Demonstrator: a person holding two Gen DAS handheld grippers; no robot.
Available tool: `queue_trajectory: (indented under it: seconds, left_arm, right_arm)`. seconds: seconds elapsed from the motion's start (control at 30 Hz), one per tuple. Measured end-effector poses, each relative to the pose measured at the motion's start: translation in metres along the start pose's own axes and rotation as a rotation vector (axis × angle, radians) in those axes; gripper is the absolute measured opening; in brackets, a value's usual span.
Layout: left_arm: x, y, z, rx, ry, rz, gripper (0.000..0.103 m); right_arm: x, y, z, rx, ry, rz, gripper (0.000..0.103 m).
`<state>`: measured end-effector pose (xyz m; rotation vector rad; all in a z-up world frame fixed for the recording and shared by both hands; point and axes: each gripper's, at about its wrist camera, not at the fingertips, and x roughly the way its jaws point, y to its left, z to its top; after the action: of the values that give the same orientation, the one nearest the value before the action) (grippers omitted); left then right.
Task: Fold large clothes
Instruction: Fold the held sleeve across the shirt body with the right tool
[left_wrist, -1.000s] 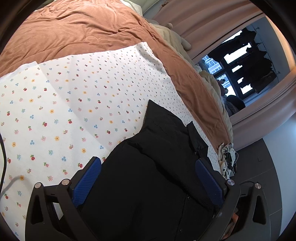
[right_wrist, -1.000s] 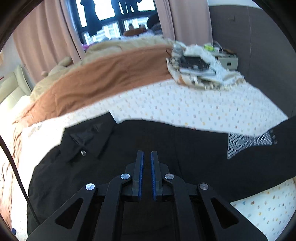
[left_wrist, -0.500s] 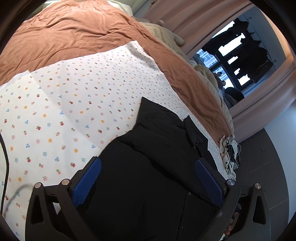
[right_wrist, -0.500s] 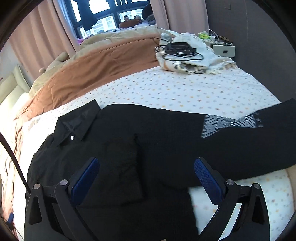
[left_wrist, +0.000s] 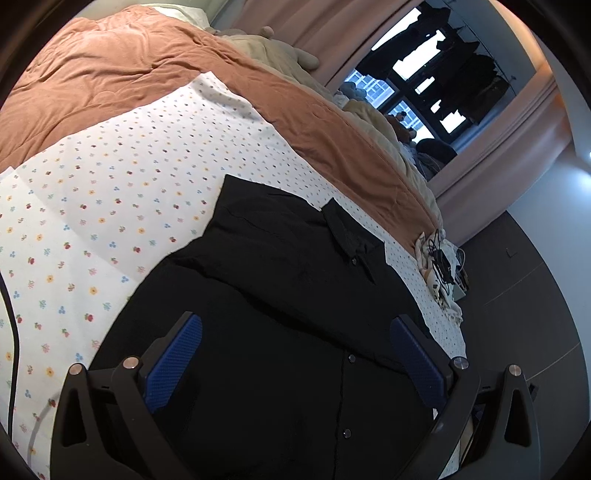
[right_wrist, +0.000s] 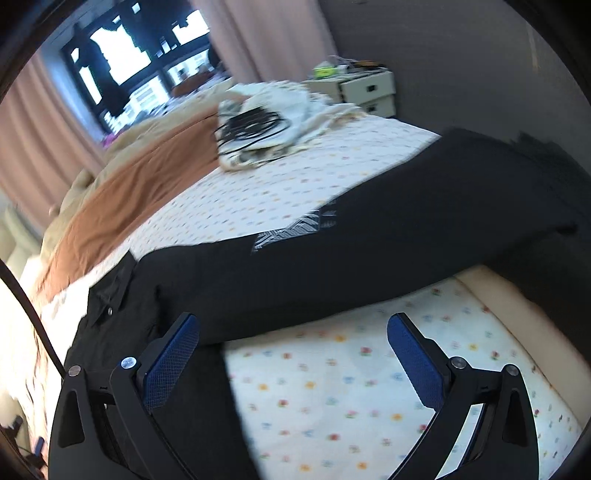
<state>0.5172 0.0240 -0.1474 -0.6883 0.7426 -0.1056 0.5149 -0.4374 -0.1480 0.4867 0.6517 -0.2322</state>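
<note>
The right claw (right_wrist: 291, 354) hangs with its jaws spread wide and nothing between the blue pads (right_wrist: 171, 356); beneath the gap lies only the flowered sheet (right_wrist: 332, 387). The left claw (left_wrist: 295, 354) is just as wide open and empty, poised above the body of the black shirt (left_wrist: 280, 295).

My guess is that the step in hand is reaching for the long sleeve (right_wrist: 406, 236) to fold it in over the body. To do that well, the right claw should come in low at the far end of the sleeve, near the cuff, pinch one clean layer of cloth without catching the sheet, and carry it across in a flat arc so no wrinkle gets trapped. The left claw could help by pressing near the shoulder so the body does not drag.

The sleeve runs ahead of the right claw, stretching from just beyond its left finger away to the right and over the bed's edge, with a patterned patch (right_wrist: 295, 230) showing partway along. The collar (right_wrist: 107, 295) sits off to the left. From the left claw, the button placket (left_wrist: 345, 387) lies directly under the jaws and the collar lies ahead, slightly right. A heap of pale cloth with cables (right_wrist: 266, 122) sits well beyond, on the bed.
</note>
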Motion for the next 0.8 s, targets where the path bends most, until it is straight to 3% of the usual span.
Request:
queue_trajectory:
  seconds: [0.17,0.4,0.5,0.57,0.67,0.8]
  left_arm:
    - [0.01,-0.01,-0.008,0.032,0.025,0.013,0.103]
    - [0.018,-0.011,-0.012,0.027,0.043,0.028,0.103]
    - [0.02,-0.009,-0.013,0.024,0.049,0.034,0.103]
    - [0.02,-0.008,-0.013,0.023,0.049,0.037,0.103]
    - [0.02,-0.007,-0.013,0.011,0.047,0.033,0.103]
    - [0.018,-0.003,-0.011,-0.012,0.041,0.029,0.103]
  right_arm:
    - [0.002,-0.028,-0.005,0.082,-0.018,-0.008,0.088]
    - [0.015,-0.048,-0.002,0.152,-0.113,-0.039,0.087]
    - [0.021,-0.05,-0.001,0.164,-0.15,-0.056,0.068]
    - [0.028,-0.048,0.001,0.161,-0.158,-0.064,0.033]
    - [0.032,-0.043,0.005,0.148,-0.148,-0.078,0.014]
    - [0.011,-0.017,0.013,0.059,-0.203,-0.077,0.007]
